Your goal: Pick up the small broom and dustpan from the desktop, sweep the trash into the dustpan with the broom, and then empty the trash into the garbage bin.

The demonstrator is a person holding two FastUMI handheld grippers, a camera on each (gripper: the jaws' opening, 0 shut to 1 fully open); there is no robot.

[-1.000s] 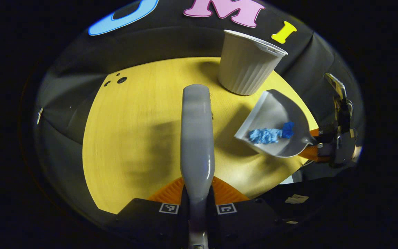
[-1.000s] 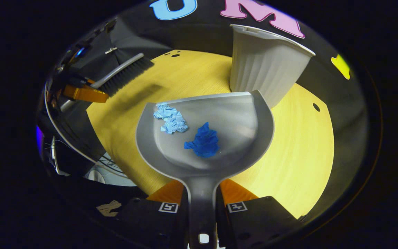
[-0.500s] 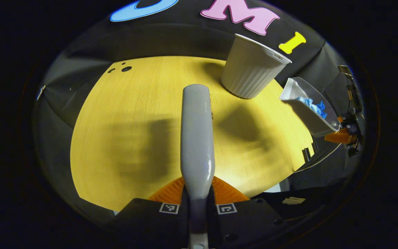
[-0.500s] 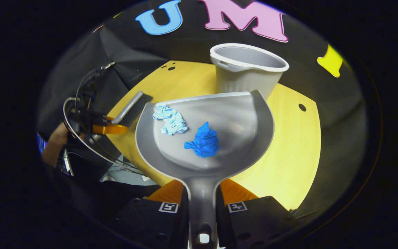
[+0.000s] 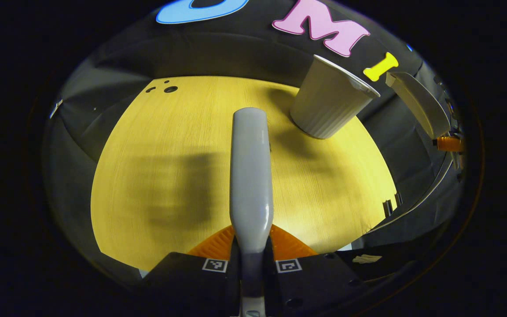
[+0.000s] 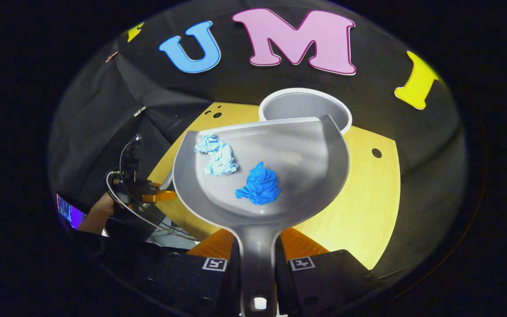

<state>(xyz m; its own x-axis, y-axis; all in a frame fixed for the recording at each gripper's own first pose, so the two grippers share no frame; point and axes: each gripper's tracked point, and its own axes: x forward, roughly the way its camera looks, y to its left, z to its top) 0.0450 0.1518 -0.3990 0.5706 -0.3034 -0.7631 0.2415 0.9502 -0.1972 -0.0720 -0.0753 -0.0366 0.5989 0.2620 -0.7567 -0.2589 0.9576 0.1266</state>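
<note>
Grey dustpan (image 6: 275,171), clamped by the right gripper's (image 6: 258,259) fingers, hung over the bin (image 6: 305,105); tipping off-centre could spill paper scraps (image 6: 259,185) onto the counter (image 6: 368,211).

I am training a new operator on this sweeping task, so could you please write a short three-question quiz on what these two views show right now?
1. True or false: the dustpan is empty.
2. What does the left gripper hold? A. a cup B. the broom C. a cloth
3. In the right gripper view, what stands just beyond the dustpan's front lip?

Key
1. False: a light blue scrap and a dark blue scrap lie in it, and the right gripper is clamped on its handle.
2. B
3. The garbage bin, on the table, its opening in view.
</note>
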